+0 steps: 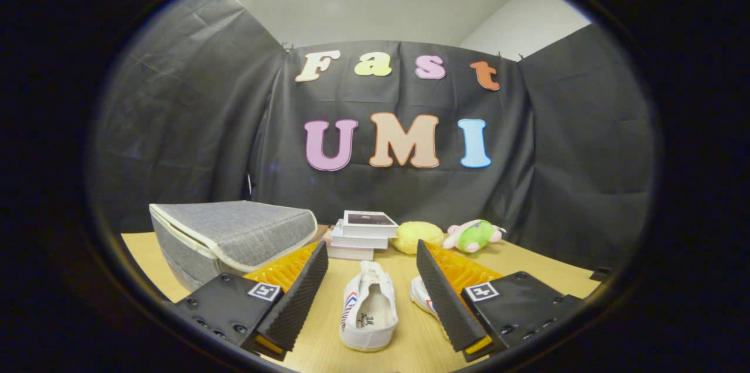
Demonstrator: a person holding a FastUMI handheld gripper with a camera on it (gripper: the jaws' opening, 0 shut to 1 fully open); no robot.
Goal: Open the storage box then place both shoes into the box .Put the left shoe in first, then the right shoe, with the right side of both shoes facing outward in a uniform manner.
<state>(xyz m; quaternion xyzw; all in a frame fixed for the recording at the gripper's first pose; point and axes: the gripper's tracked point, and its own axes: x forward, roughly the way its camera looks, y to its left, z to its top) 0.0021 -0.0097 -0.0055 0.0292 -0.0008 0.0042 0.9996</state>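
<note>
Gripper: the gripper [370, 297] has its two fingers spread wide apart and holds nothing; it hangs above the table, pointing toward the back wall of the booth.
Fingers: each finger [299, 297] has a black ribbed pad on its inner face, with orange plastic behind it and a black block carrying a small square marker.
White shoe: a white canvas shoe [369, 311] lies on the table in the gap between the fingers, touching neither; its opening faces up, its toe points away from the gripper, and red and blue stripes show on its side.
Second shoe: another white shoe [423, 297] lies just beside the first, partly hidden behind the other finger, so only its near end shows.
Storage box: a grey fabric storage box [234, 235] with pale edging stands on the table beyond the finger with the point, to the side of the shoes; its lid is closed.
Books: a short stack of books [363, 232] sits beyond the shoes, just beside the box.
Toys: a yellow plush toy [417, 236] lies next to the books, and a pink and green plush toy [473, 235] beside that.
Table: the wooden table [527, 262] is light in colour and bears all of these.
</note>
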